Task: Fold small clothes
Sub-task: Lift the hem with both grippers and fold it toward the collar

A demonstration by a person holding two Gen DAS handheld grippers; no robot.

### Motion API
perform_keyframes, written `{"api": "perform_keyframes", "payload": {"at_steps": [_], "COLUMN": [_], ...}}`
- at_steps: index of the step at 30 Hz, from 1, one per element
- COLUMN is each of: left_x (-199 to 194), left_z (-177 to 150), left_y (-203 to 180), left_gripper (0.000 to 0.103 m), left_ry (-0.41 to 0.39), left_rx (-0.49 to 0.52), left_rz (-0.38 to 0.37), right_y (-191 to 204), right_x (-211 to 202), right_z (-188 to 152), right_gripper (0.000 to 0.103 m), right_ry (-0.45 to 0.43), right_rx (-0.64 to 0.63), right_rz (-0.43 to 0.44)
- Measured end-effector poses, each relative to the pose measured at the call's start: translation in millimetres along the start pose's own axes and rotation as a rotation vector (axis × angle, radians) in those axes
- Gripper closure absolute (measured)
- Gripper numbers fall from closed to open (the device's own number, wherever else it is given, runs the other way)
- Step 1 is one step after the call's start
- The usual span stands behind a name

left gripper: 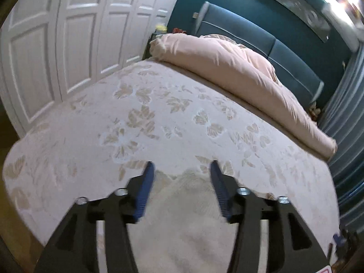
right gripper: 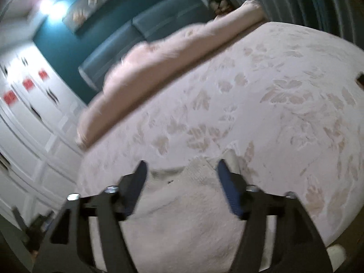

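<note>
A cream knitted garment (left gripper: 188, 207) lies on the near part of the bed, pale against the leaf-patterned bedspread (left gripper: 141, 118). In the left wrist view my left gripper (left gripper: 182, 168) hangs above it, blue pads apart, nothing between them. In the right wrist view the same garment (right gripper: 182, 200) shows a ribbed edge near the fingertips. My right gripper (right gripper: 182, 167) is open over it, pads not touching the cloth. Both views are blurred by motion.
A rolled pink duvet (left gripper: 238, 77) lies across the head of the bed (right gripper: 284, 104), in front of a teal headboard (left gripper: 284, 52). White panelled wardrobe doors (left gripper: 56, 52) stand on one side, grey-blue curtains (left gripper: 348, 118) on the other. A dark object (right gripper: 360, 78) pokes in at the bedspread's right edge.
</note>
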State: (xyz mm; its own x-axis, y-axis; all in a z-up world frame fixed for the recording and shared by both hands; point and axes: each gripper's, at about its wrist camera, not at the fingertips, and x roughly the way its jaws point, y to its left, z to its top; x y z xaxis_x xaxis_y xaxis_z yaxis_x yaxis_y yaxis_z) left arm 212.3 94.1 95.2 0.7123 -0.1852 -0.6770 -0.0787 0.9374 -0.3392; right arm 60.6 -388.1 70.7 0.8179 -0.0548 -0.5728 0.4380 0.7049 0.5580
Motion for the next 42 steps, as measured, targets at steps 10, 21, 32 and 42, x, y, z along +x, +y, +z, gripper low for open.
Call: {"api": "perform_keyframes", "payload": {"at_steps": [10, 21, 32, 42], "left_x": [-6.4, 34.8, -27.5, -41.9], "left_z": [-135.2, -138.8, -128.3, -190.7], "left_y": [102.5, 88.3, 98.0, 118.7], "left_gripper": [0.025, 0.051, 0.095, 0.086], "left_ry": [0.253, 0.304, 0.355, 0.44], "left_rx": [-0.15, -0.262, -0.11, -0.057], "left_rz": [-0.036, -0.094, -0.137, -0.051], "right_y": [-83.0, -76.2, -68.4, -88.1], "right_x": [-14.2, 48.4, -20.8, -60.2], "right_z": [-126.6, -112.6, -108.9, -157.9], "right_gripper": [0.03, 0.027, 0.095, 0.072], "right_ry": [0.24, 0.316, 0.363, 0.453], "right_rx": [0.094, 0.227, 0.087, -0.095], "right_rz": [-0.037, -0.035, -0.028, -0.209]}}
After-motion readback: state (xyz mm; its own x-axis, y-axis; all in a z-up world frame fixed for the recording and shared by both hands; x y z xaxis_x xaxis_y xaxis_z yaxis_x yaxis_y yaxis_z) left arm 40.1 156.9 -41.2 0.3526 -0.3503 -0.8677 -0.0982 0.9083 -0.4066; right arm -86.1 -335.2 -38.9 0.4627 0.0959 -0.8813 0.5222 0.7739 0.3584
